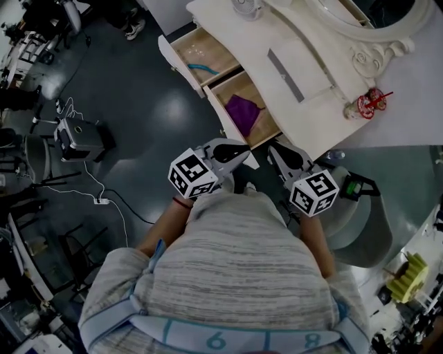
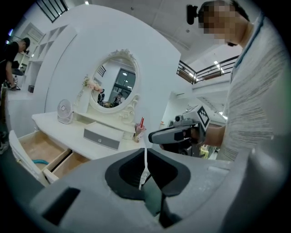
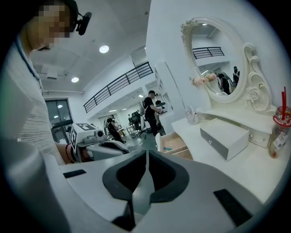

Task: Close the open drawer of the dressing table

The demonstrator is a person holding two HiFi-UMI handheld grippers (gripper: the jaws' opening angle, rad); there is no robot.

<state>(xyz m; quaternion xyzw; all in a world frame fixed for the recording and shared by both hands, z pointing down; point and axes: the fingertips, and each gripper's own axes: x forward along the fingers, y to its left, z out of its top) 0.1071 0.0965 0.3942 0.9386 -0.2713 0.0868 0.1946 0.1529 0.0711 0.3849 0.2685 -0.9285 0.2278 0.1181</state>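
At the front corner of the white desk (image 1: 304,62), I hold both tools side by side in front of my chest, pointing toward the furniture and slightly down. My left tool (image 1: 239,153) is pressed together, with only a thin slit between the two halves and nothing caught in it. My right tool (image 1: 278,151) is pressed together too, and empty.

Two drawers stand pulled out of the desk, next to each other. The near drawer (image 1: 257,123) holds a purple cloth (image 1: 243,110); the far drawer (image 1: 208,50) holds a teal item (image 1: 201,68) that I cannot make out further. From above, the tip of my left tool lies just beside the near end of the near drawer's front panel. I cannot tell whether it touches. My right tool sits close to the desk's front edge, beside that same drawer.

On the desk top stand a small box (image 1: 285,75) with a grey front, a cup (image 1: 365,105) with a red straw, a little fan (image 1: 246,7) and an oval mirror (image 1: 387,28) in a carved white frame. The floor (image 1: 138,117) is dark and glossy.
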